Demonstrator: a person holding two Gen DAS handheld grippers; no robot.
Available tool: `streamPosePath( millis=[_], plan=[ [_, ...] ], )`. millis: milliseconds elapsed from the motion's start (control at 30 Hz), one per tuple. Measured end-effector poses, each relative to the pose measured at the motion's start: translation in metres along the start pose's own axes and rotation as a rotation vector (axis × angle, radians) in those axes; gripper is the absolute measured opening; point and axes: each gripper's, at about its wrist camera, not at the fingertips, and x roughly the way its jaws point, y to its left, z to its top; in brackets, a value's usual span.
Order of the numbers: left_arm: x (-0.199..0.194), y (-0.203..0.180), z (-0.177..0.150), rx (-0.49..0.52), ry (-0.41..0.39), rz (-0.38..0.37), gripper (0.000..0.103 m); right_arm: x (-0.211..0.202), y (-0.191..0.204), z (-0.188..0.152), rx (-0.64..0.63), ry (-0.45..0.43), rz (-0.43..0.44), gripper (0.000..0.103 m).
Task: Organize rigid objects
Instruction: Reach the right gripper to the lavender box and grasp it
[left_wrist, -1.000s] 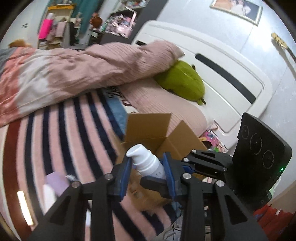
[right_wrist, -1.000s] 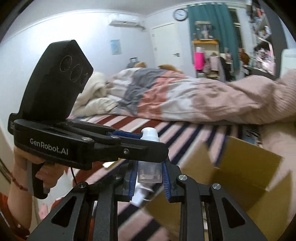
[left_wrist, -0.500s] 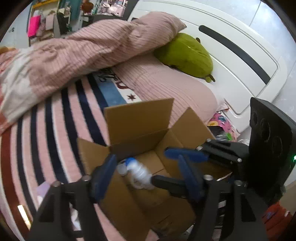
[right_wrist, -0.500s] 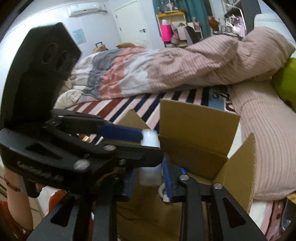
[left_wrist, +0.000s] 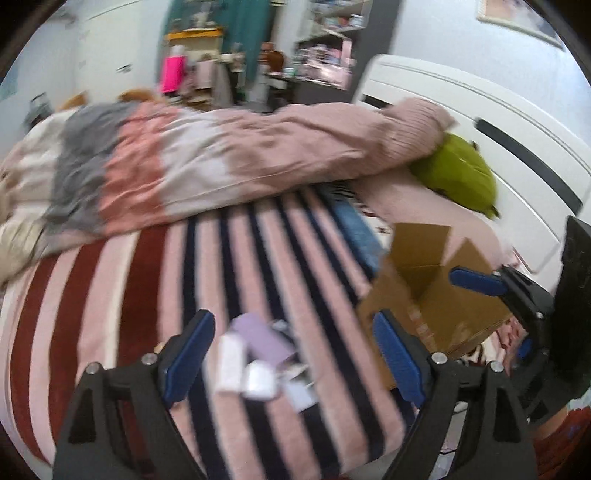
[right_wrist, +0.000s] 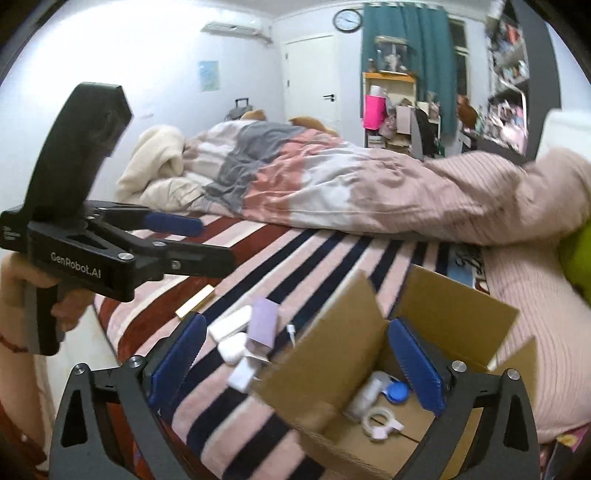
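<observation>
Blue-padded left gripper (left_wrist: 293, 354), bottle gone from it, has swung from the cardboard box (left_wrist: 436, 295) to the leftover pile, jaws opening, empty. Purple box (left_wrist: 258, 334) lies flat, long axis slanting away. Right view: right gripper (right_wrist: 295, 360) opening, empty; its pump bottle (right_wrist: 369, 397) now lies in the box.

– What are the hands doing?
– Each holds a black two-finger gripper with blue pads. The left gripper (left_wrist: 293, 354) tilts downward, jaws opening, nothing between them.
– And the right?
– The right gripper (right_wrist: 295, 354) also points downward, jaws spreading wide and empty. A bare hand (right_wrist: 27, 284) grasps the left gripper's handle.
</observation>
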Motion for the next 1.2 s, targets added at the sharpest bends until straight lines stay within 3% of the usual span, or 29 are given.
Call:
streamPosePath(
  millis=[167, 333, 500, 767, 867, 1000, 1067, 1200],
  plan=[
    [-0.015, 0.060, -0.039, -0.077, -0.001, 0.077, 0.086, 0.033, 0.049, 0.006, -0.026, 0.039, 0.102, 0.099],
    [-0.013, 0.099, -0.071, -0.138, 0.004, 0.089, 0.086, 0.073, 0.082, -0.005, -0.034, 0.100, 0.180, 0.099],
    [0.003, 0.124, -0.093, -0.188, 0.021, 0.059, 0.086, 0.116, 0.083, -0.024, 0.013, 0.174, 0.149, 0.098],
    [0.036, 0.139, -0.102, -0.209, 0.063, 0.035, 0.086, 0.189, 0.027, -0.042, 0.197, 0.295, 0.025, 0.071],
    [0.046, 0.143, -0.102, -0.216, 0.073, 0.037, 0.086, 0.204, 0.015, -0.044, 0.215, 0.321, 0.010, 0.067],
    [0.055, 0.144, -0.100, -0.222, 0.085, 0.029, 0.086, 0.216, 0.005, -0.049, 0.239, 0.361, 0.013, 0.050],
    [0.057, 0.140, -0.099, -0.216, 0.090, 0.021, 0.086, 0.218, 0.004, -0.051, 0.247, 0.374, 0.033, 0.034],
    [0.053, 0.131, -0.094, -0.214, 0.081, -0.010, 0.086, 0.208, 0.013, -0.048, 0.198, 0.349, 0.030, 0.032]
  ],
)
